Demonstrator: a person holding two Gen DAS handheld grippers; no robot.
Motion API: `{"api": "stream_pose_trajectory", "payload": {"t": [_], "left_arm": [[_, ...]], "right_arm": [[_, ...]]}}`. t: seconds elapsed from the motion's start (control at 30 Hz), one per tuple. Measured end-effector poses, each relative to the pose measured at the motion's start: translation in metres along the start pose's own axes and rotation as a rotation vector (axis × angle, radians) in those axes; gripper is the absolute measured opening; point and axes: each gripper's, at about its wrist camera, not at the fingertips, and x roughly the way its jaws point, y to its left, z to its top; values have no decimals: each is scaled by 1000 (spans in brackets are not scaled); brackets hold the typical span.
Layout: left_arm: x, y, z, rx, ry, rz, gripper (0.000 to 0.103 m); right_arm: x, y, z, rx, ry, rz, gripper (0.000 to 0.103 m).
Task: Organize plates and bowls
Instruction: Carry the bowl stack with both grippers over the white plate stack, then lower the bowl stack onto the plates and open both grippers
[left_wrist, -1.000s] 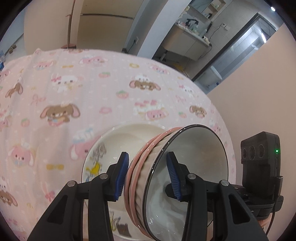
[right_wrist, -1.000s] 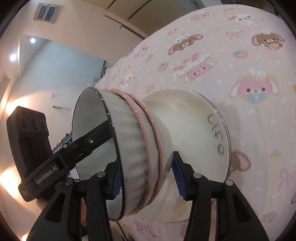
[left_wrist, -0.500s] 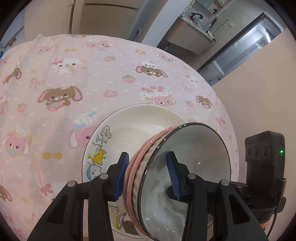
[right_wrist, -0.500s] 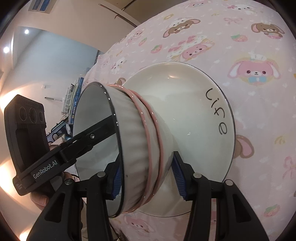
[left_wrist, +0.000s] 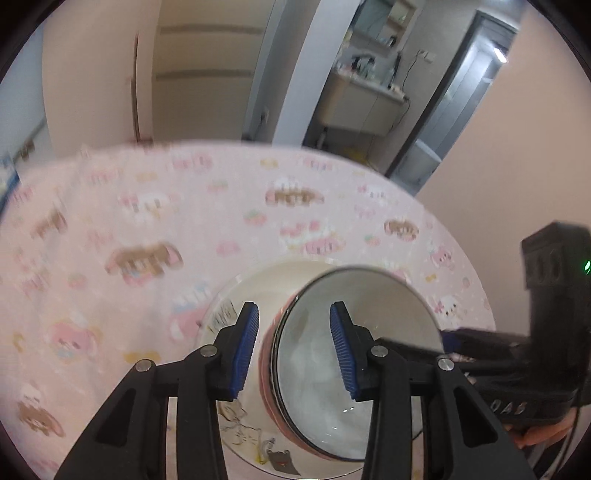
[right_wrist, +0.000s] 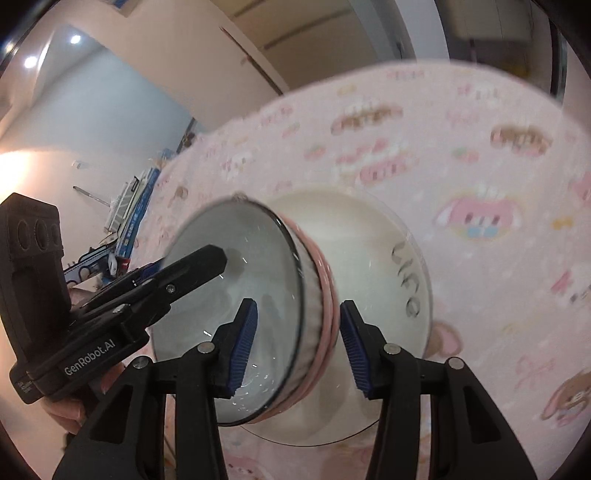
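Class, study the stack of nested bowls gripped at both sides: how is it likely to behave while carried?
The stack of white ribbed and pink-rimmed glazed bowls looks rigid and probably breakable. Its glossy surface may slip in the jaws. Because it hangs tilted above the cream plate lettered "life", the nested bowls might shift apart.

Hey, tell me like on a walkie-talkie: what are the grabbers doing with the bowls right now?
Left gripper and right gripper each clamped on the rim of the stacked bowls. Stack over the plate. Nothing in the way.

Glossy glazed ceramic bowls (left_wrist: 354, 362); soft matt printed tablecloth (left_wrist: 147, 221).
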Motion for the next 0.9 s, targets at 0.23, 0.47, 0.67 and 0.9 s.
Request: {"api": "stream_pose_trajectory", "payload": {"t": [0.23, 0.47, 0.67, 0.9], "left_arm": [[-79, -25, -4, 141, -319, 93, 72], [-167, -35, -29, 135, -662, 135, 89], [-218, -41, -54, 127, -822, 168, 103], [-256, -54, -85, 169, -894, 188, 103]], "right_arm": [[-58, 26, 2, -104, -161, -58, 46], [-109, 49, -17, -169, -312, -66, 46], [-153, 75, -41, -218, -491, -126, 46], [-202, 100, -78, -265, -714, -184, 74]]}}
